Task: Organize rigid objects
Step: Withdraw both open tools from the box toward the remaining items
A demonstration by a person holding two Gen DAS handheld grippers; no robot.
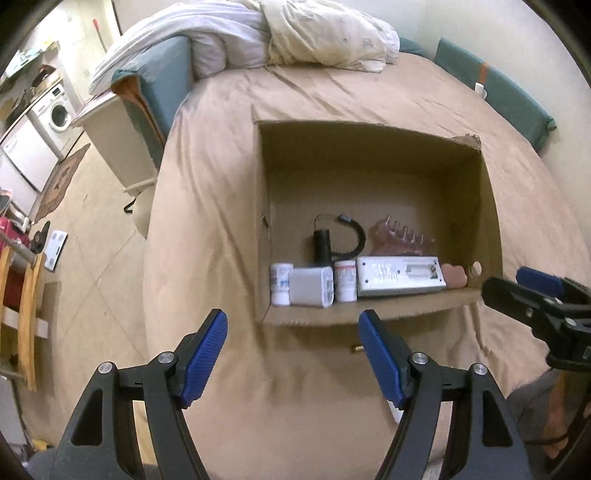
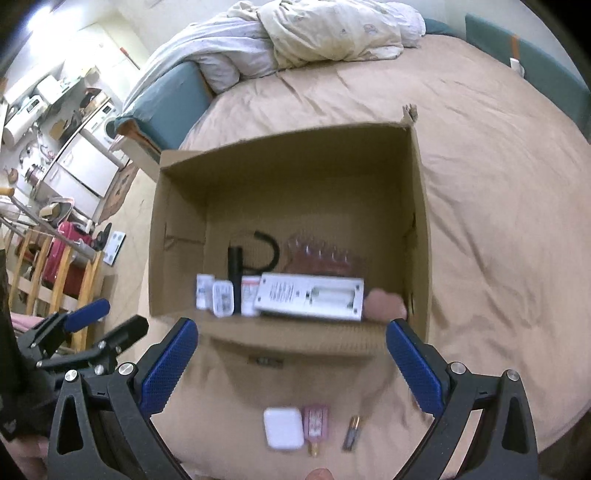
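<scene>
An open cardboard box (image 1: 373, 173) (image 2: 288, 177) lies on the tan bed. Along its near wall stand two white pill bottles (image 1: 281, 283), a white case (image 1: 311, 287), a white remote (image 1: 400, 276) (image 2: 312, 297) lying back-up, a pink cloud-shaped piece (image 1: 455, 275), a black cylinder with a curved strap (image 1: 322, 245) and a pink clear rack (image 1: 400, 236). In front of the box lie a white square case (image 2: 283, 428), a pink small bottle (image 2: 314, 426) and a battery (image 2: 351, 432). My left gripper (image 1: 293, 354) hangs open and empty before the box. My right gripper (image 2: 291, 363) is open and empty above those loose items.
Bunched white and cream bedding (image 1: 295, 33) lies at the bed's head. Teal cushions (image 1: 498, 92) line the right side. Left of the bed are a white nightstand (image 1: 118, 140), a washing machine (image 1: 59, 110), a wooden rack (image 1: 26, 314) and a red suitcase (image 2: 62, 258) on the tiled floor.
</scene>
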